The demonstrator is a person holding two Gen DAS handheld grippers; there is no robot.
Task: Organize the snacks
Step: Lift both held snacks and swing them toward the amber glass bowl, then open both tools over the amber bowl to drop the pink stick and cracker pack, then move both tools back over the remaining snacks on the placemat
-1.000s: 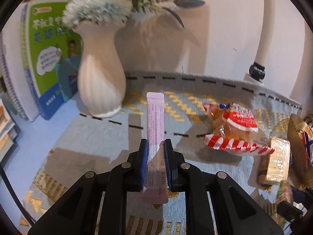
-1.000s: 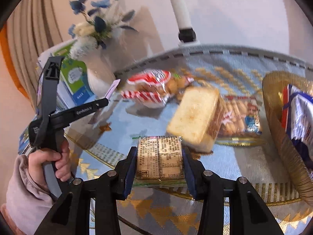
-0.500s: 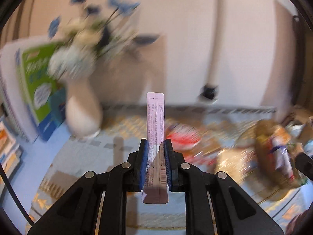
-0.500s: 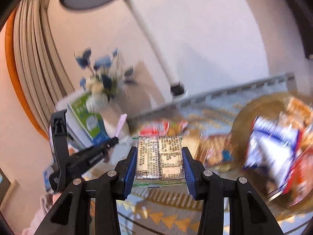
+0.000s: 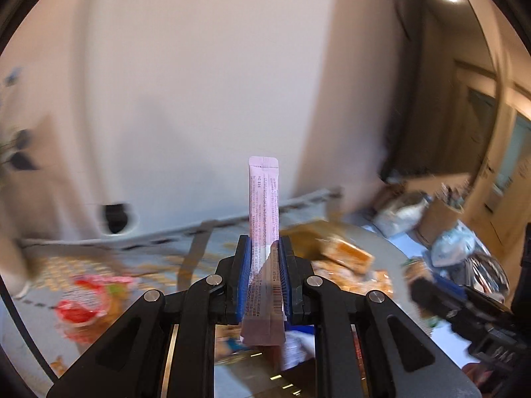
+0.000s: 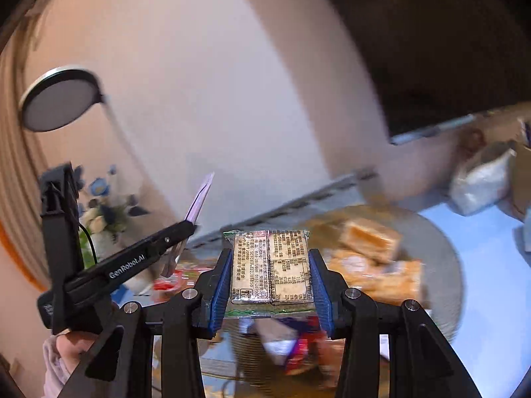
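My left gripper (image 5: pixel 264 248) is shut on a slim pink stick sachet (image 5: pixel 264 205) that stands upright between its blue pads, held in the air over the table. My right gripper (image 6: pixel 269 265) is shut on a flat biscuit packet (image 6: pixel 270 267) with printed text facing me. In the right wrist view the left gripper (image 6: pixel 190 224) shows at the left with the pink sachet (image 6: pixel 200 197) sticking up from it, held by a hand in a pale sleeve (image 6: pixel 58 361). Below both grippers lies a blurred woven basket (image 6: pixel 252 355) with several wrapped snacks in it.
A red-and-white snack bag (image 5: pixel 84 301) lies on the patterned cloth at the left. Orange-wrapped snacks (image 6: pixel 371 242) lie on the round table (image 6: pixel 444 265). A vase of blue and white flowers (image 6: pixel 103 219) and a round lamp (image 6: pixel 59 101) stand at the left. Bags (image 5: pixel 453 245) clutter the floor right.
Both grippers have lifted and swung to the right with their packets still held. The vase and book have left the left view; the basket now lies under the grippers.
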